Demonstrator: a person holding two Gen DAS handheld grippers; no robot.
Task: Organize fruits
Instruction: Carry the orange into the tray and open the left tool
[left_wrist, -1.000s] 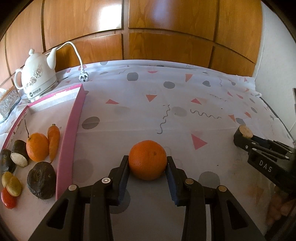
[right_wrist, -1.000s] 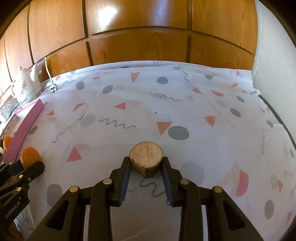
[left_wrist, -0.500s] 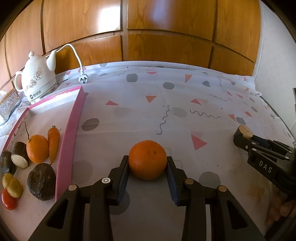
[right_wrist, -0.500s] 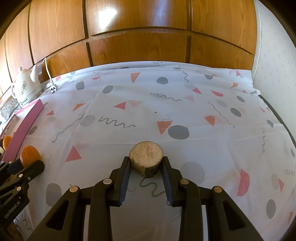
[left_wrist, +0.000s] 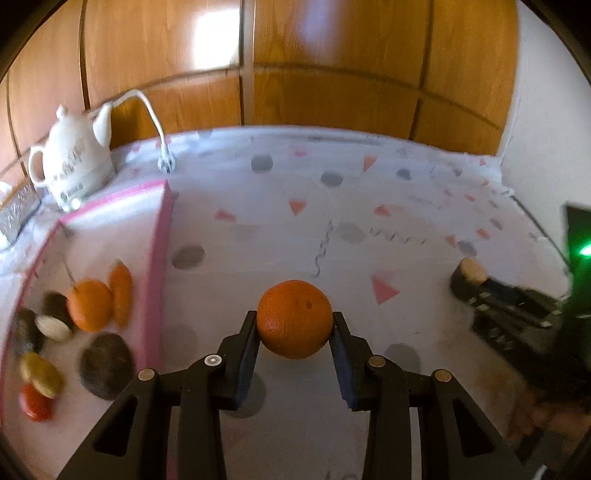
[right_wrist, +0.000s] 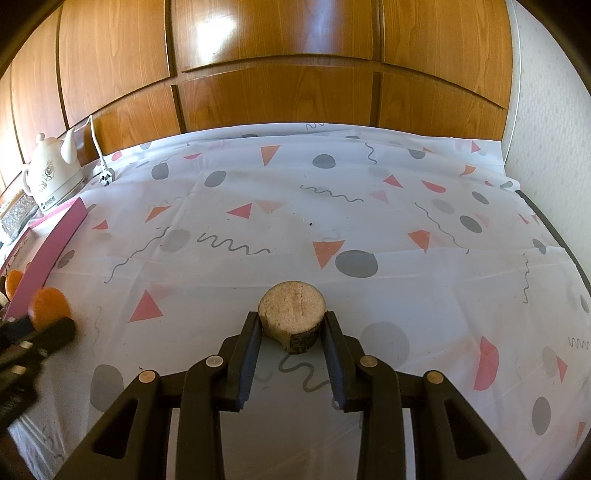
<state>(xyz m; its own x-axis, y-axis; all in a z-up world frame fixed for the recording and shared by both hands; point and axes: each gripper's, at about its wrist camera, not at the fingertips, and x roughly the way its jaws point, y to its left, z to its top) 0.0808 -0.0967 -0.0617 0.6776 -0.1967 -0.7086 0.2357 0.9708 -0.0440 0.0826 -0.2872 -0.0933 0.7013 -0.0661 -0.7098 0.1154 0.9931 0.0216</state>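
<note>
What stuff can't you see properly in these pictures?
- Left wrist view: fruits in the pink tray are motion-blurred; the dark ones cannot be identified.
- Right wrist view: the orange is half hidden by the left gripper.
- Right wrist view: the cut piece has its underside hidden.

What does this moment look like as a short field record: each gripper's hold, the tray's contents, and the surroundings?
left gripper: shut on round orange citrus fruit, above the cloth
right gripper: shut on cut brown-skinned stub with pale flat face
pink-rimmed tray: second orange with stem, small carrot, dark round fruit, cut dark pieces, yellow pieces, red item
surface: white tablecloth with grey dots and pink triangles
background: white ceramic kettle, wooden panels
image quality: left view blurred
</note>
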